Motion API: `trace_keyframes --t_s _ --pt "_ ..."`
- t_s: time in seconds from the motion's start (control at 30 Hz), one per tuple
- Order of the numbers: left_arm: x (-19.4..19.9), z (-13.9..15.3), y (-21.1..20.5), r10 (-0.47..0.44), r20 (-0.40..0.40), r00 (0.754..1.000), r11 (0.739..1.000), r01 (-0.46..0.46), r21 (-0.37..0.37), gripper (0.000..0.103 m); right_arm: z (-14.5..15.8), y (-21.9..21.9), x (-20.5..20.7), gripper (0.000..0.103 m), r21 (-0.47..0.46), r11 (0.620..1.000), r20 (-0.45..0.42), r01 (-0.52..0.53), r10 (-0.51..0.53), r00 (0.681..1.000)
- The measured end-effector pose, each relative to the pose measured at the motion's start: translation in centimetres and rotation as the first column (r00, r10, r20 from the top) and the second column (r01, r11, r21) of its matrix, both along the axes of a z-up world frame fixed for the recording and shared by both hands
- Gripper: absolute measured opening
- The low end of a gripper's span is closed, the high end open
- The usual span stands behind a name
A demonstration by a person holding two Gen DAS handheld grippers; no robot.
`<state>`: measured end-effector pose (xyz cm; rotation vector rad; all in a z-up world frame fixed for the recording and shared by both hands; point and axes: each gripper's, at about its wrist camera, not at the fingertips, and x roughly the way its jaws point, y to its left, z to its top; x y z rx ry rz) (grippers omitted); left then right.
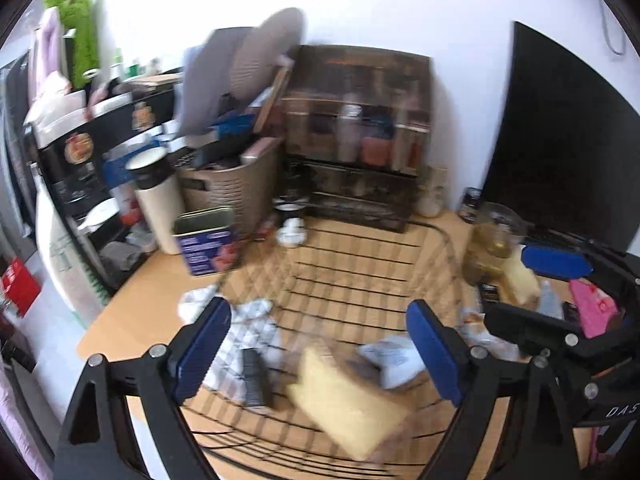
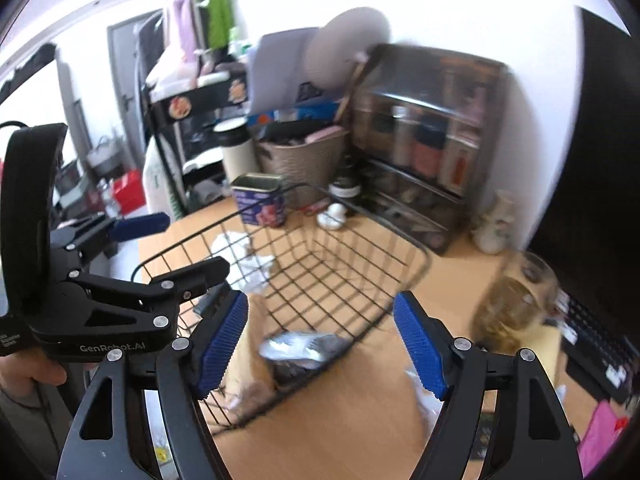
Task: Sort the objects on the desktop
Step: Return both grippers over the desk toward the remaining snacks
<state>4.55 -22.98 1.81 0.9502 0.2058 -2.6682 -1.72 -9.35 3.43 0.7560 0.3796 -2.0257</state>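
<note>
A black wire basket [image 1: 360, 240] [image 2: 400, 248] stands on the wooden desk. In it lie a yellow pad [image 1: 348, 404], a black remote [image 1: 256, 376], white crumpled tissues [image 1: 394, 360] and a silvery packet [image 2: 304, 346]. My left gripper [image 1: 320, 348] is open and empty, held over the basket's near part. It also shows in the right wrist view [image 2: 180, 248]. My right gripper [image 2: 320, 340] is open and empty above the basket's near right corner; it also shows at the right of the left wrist view [image 1: 536, 288].
A blue tin [image 1: 206, 242], a cream flask [image 1: 154, 196], a woven bin [image 1: 236, 188] and a dark drawer cabinet [image 1: 356, 136] line the back. A glass jar [image 2: 516, 304], keyboard [image 2: 600, 344], pink item [image 2: 604, 436] and monitor [image 1: 560, 140] stand at the right.
</note>
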Motion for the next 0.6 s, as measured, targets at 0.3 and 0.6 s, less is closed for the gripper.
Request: trace_keyframes --t_s 0.3,0.6 --pt "-3.1 0.9 9.8 -0.236 -0.029 0.971 0.972 0.236 -0.008 0.09 1.0 12.4 -2.7 0.076 -0.021 0.967 0.009 0.252 -0.252 0.968" --pt "-4.6 -3.9 19.9 -0.437 0.126 0.89 0.899 0.438 0.026 0.09 -4.3 22.5 -3.7 0.076 0.113 0.916 0.037 0.385 -0.391 0.92"
